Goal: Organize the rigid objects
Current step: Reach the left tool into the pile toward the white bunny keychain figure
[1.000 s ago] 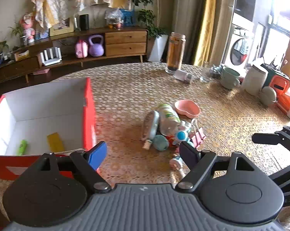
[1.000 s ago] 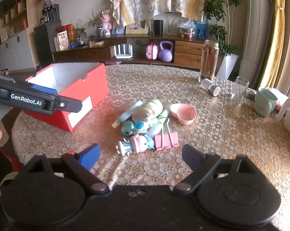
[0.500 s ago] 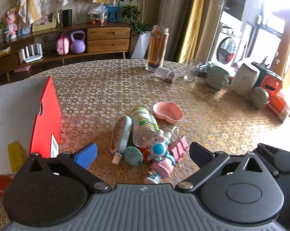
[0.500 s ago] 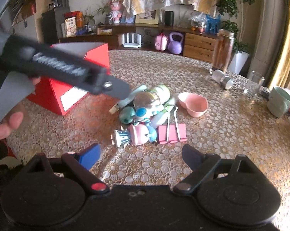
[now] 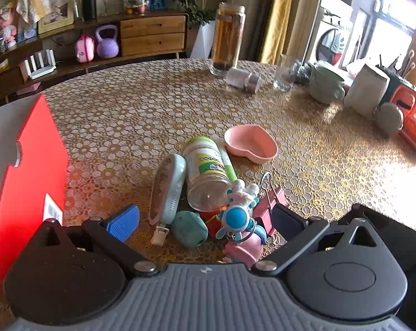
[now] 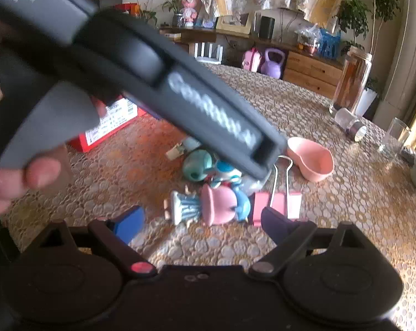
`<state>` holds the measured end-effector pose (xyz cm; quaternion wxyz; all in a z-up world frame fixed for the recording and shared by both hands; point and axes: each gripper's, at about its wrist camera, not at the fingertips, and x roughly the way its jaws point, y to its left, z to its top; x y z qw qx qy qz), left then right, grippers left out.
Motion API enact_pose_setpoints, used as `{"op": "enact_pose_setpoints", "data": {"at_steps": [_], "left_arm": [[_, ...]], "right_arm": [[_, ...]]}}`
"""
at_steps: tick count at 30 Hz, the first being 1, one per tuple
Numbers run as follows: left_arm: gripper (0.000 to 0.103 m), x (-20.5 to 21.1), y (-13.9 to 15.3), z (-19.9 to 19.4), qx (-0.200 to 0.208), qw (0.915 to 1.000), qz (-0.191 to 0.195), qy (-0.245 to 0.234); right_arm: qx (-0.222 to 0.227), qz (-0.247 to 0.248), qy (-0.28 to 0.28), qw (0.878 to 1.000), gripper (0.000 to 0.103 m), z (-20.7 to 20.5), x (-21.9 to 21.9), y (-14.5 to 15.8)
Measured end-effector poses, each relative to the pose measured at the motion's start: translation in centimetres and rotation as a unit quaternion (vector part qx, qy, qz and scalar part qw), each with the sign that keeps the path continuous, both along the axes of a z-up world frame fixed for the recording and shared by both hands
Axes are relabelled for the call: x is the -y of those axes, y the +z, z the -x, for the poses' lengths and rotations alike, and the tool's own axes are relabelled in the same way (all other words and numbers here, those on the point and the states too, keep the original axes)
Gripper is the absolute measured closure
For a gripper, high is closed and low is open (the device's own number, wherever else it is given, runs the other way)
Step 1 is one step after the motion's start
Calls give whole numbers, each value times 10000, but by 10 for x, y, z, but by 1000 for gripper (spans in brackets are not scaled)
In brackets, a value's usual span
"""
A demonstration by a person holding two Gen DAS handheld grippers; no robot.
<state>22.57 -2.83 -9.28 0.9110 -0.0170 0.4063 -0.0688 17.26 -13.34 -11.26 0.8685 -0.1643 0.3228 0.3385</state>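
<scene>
1. Red cardboard makes up the box (image 5: 28, 171) at the far left of the surface (image 5: 130, 115); judging by the task, it is where the rigid objects are meant to go.
2. Next comes the left gripper (image 5: 205, 219), jaws wide and empty, poised low over the pile.
3. In the pile lie an oval case (image 5: 168, 187), a teal lump (image 5: 188, 227), a clear jar (image 5: 206, 173) on its side, a blue-and-white toy (image 5: 236, 212) and a pink binder clip (image 5: 268, 207), all touching or overlapping.
4. A pink heart dish (image 5: 250, 143) sits just beyond.
5. At the right, the right gripper (image 6: 202, 220) is also wide and empty, near a pink figure (image 6: 216, 205).
6. Risk: closing on such a tangle may catch two items, or nudge the jar so it rolls; both grippers crowd one spot and could collide.
</scene>
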Motion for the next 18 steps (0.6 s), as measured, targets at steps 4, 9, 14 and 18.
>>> {"op": "enact_pose_setpoints", "data": {"at_steps": [4,9,14,18], "left_arm": [[0,7,-7,-6,45,9998,-163,-86],[0,15,-14,-11,71,9992,-324,-234],[1,19,-17,-15,119,9988,-373,-292],[14,24,-17,-15,184,9978,-439,-465]], "right_arm": [[-74,5,119,9999,12,-5,-3,-4],[-86,71,139,9998,12,-10,-5,-10],[-73,174,210,9996,11,-9,-9,-15],[-8,184,237,9995,8,-8,-10,-16]]}}
